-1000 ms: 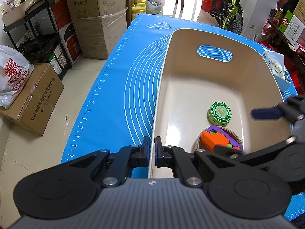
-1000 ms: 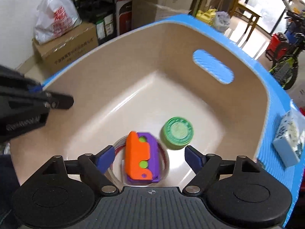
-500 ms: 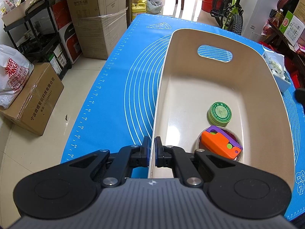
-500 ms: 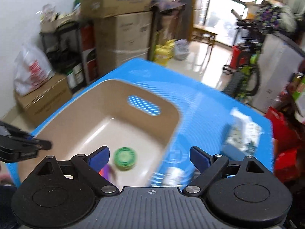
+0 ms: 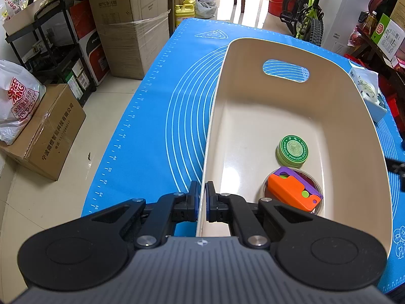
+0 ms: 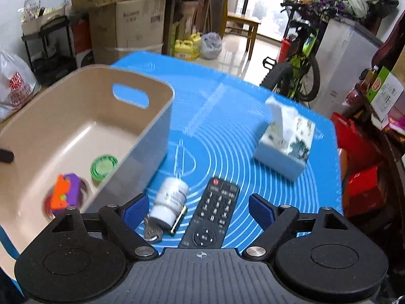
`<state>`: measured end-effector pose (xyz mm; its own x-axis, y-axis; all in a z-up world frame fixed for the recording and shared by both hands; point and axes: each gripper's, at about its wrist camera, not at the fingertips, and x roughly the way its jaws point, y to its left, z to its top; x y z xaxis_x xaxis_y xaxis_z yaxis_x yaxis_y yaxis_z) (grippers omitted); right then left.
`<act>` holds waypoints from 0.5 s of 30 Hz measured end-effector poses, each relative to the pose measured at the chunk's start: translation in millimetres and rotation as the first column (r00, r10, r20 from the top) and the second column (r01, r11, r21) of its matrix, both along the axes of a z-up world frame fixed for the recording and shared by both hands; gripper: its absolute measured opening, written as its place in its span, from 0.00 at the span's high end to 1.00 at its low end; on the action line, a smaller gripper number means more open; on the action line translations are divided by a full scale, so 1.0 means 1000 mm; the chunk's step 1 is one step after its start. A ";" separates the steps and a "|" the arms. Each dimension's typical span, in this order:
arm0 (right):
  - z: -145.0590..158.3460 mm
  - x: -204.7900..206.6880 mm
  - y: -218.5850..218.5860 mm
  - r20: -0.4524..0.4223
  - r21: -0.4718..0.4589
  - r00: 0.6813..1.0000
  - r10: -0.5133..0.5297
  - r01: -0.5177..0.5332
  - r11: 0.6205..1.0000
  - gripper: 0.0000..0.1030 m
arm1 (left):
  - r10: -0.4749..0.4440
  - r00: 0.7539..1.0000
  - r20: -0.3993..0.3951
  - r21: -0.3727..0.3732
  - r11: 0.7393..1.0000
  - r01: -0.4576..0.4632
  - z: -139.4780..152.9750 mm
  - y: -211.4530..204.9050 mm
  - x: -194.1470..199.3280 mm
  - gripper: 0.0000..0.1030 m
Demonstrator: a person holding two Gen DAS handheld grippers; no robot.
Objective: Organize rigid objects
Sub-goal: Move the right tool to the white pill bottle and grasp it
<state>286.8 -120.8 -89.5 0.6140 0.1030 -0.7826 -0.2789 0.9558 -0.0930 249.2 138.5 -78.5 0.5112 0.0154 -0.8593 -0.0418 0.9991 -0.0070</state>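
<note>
A beige bin (image 5: 354, 116) stands on the blue mat (image 5: 152, 116). My left gripper (image 5: 201, 202) is shut on the bin's near left rim. Inside lie a green round tin (image 5: 292, 150) and an orange-and-purple toy (image 5: 293, 188) on a clear round lid. My right gripper (image 6: 198, 209) is open and empty, above the mat to the right of the bin (image 6: 162, 126). Under it lie a black remote (image 6: 212, 212), a white pill bottle (image 6: 170, 202), a small brass piece (image 6: 178, 219) and a key (image 6: 152, 231). The tin (image 6: 103, 166) and toy (image 6: 62, 192) show in the right wrist view too.
A tissue box (image 6: 286, 141) stands on the mat at the far right. Cardboard boxes (image 5: 131, 20), a black shelf rack (image 5: 50, 58) and a bicycle (image 5: 306, 17) surround the table. The mat's left edge (image 5: 119, 147) drops to the floor.
My right gripper has left the bin, open and empty, and swung right over the remote and bottle. The toy stays in the bin. My left gripper has not moved.
</note>
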 end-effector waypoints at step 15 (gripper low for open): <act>-0.048 0.023 0.004 -0.032 0.102 0.996 0.086 -0.083 0.991 0.28 | -0.001 1.000 -0.001 0.002 1.000 0.001 0.001 0.001 0.000 0.94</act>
<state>309.9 -116.8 -137.2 0.5711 0.2325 -0.7873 -0.3605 0.9327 0.0140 249.4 139.7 -77.6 0.5104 0.0170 -0.8597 -0.0411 0.9991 -0.0046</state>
